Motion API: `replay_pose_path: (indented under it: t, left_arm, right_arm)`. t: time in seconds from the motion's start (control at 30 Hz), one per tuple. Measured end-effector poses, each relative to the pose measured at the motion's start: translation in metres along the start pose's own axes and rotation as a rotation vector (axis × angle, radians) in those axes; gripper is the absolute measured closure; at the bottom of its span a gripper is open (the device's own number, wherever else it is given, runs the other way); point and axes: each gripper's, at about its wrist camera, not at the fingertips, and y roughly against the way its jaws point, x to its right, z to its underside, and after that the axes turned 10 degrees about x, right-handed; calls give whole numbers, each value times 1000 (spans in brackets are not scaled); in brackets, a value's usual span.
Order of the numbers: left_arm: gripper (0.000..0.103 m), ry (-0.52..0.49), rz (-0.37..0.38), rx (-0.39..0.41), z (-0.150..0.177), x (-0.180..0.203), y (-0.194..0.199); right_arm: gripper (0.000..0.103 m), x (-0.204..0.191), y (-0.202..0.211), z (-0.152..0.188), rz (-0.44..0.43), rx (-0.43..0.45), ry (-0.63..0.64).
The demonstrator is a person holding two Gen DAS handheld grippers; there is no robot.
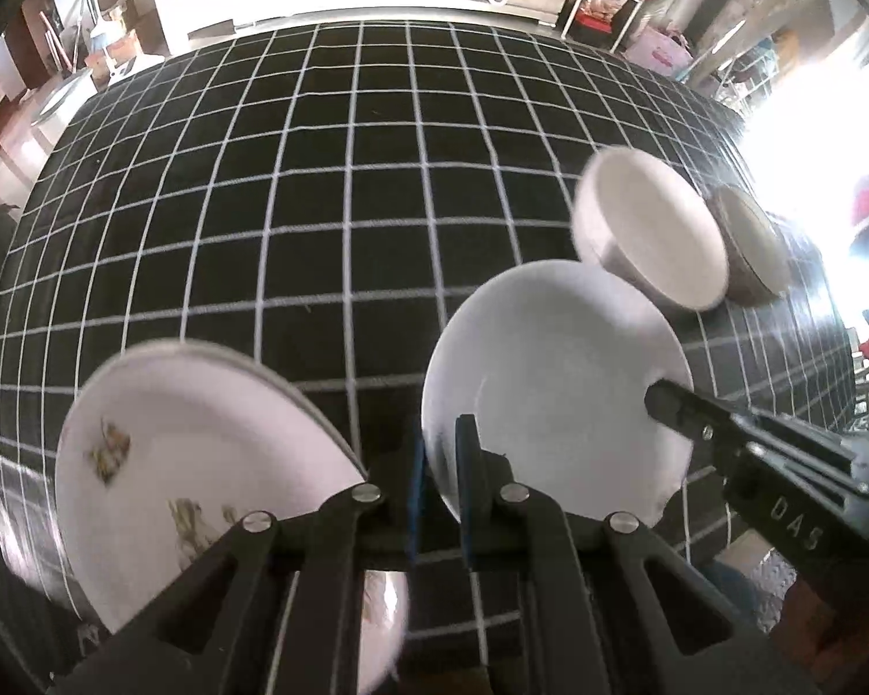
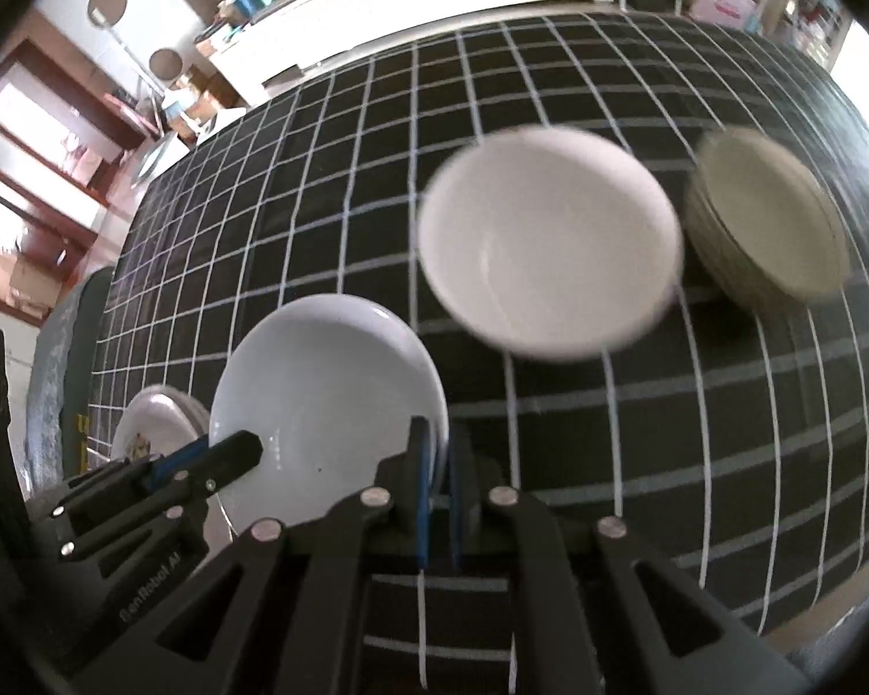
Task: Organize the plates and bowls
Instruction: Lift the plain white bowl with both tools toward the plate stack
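Between both grippers hangs the white plate, each clamped on an opposite rim. Left gripper and right gripper grip it; the patterned plate stack lies left of it.

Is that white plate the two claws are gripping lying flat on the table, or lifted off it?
Lifted. The white plate is pinched at opposite rims by the left claw and right claw, with the checked tablecloth visible below its edge.

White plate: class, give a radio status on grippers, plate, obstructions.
Left hand-held gripper and right hand-held gripper both shut on white plate, opposite rims. Plate above checked cloth. White bowl and patterned plates flank it.
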Motion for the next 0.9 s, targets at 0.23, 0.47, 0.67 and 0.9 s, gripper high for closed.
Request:
replay_pose_path:
  t: [0.23, 0.47, 0.67, 0.9]
  left_arm:
    - [95, -69, -10, -14, 39, 30, 8]
    - [95, -64, -20, -18, 52, 44, 4]
    - [95, -62, -37, -19, 53, 47, -3]
    - [95, -71, -50, -18, 52, 47, -7]
  right_arm:
    - [95, 22, 26, 36, 12, 23, -46]
    - [95, 36, 30, 42, 20, 21, -58]
    - [95, 41, 27, 49, 10, 13, -67]
    - [95, 42, 25, 49, 2, 14, -57]
